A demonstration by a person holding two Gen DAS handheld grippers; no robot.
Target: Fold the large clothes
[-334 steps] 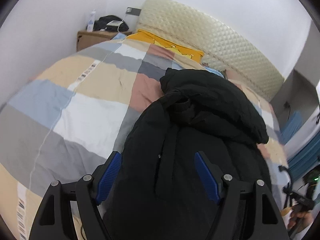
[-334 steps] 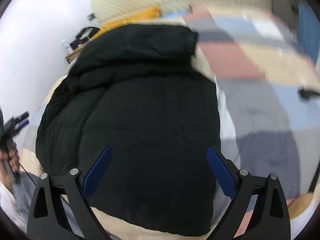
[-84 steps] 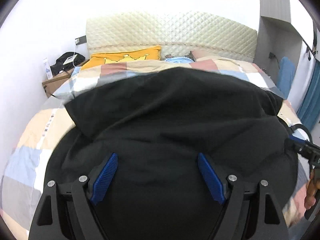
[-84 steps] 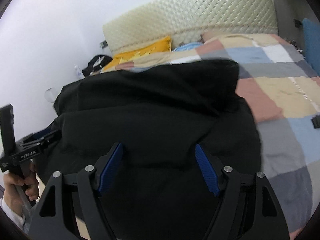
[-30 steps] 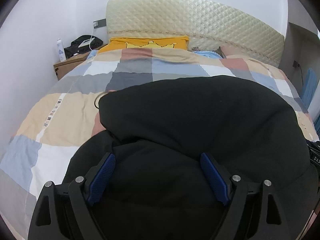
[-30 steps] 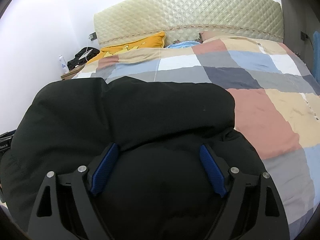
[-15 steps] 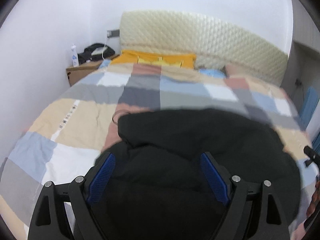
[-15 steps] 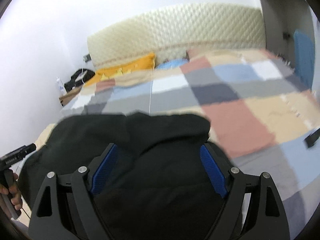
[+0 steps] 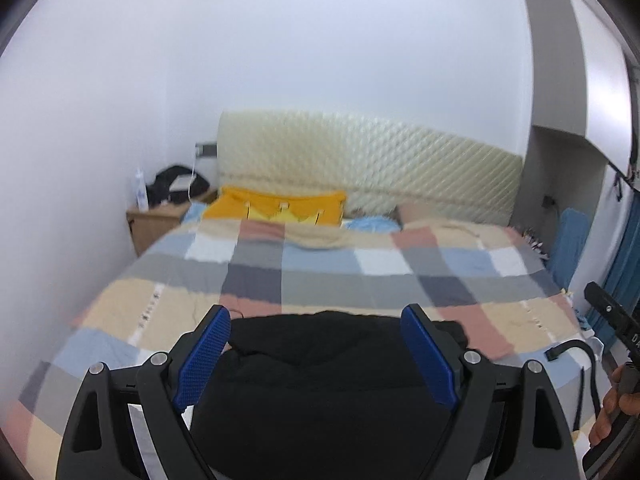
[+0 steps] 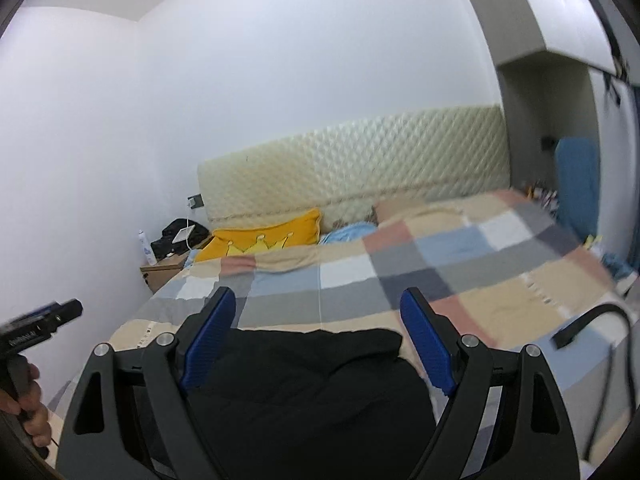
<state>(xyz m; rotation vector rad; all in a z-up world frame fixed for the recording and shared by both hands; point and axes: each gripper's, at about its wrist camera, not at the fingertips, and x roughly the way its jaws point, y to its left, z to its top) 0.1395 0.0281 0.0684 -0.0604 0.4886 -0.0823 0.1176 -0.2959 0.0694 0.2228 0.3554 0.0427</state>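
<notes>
Both grippers have pulled back and tilted up from the black jacket (image 9: 320, 364), which now lies folded at the near edge of the checked bedspread (image 9: 328, 276). Left gripper (image 9: 316, 354) and right gripper (image 10: 316, 342) hang above it, fingers spread, pinching nothing

The jacket (image 9: 320, 384) lies on the quilt (image 9: 328, 276) at the near end of the bed (image 10: 500, 280), at 6 o'clock in both wrist views, between each gripper's spread fingers. The pillow (image 9: 276, 210) rests at the bed's far end at 11 o'clock, against the headboard (image 9: 368, 168) at 12 o'clock. The nightstand (image 9: 156, 226) stands left of the bed at 10 o'clock, carrying a bottle (image 9: 140, 192) and a bag (image 9: 176, 182); the left gripper (image 9: 316, 356) and right gripper (image 10: 316, 340) hang above the jacket.
</notes>
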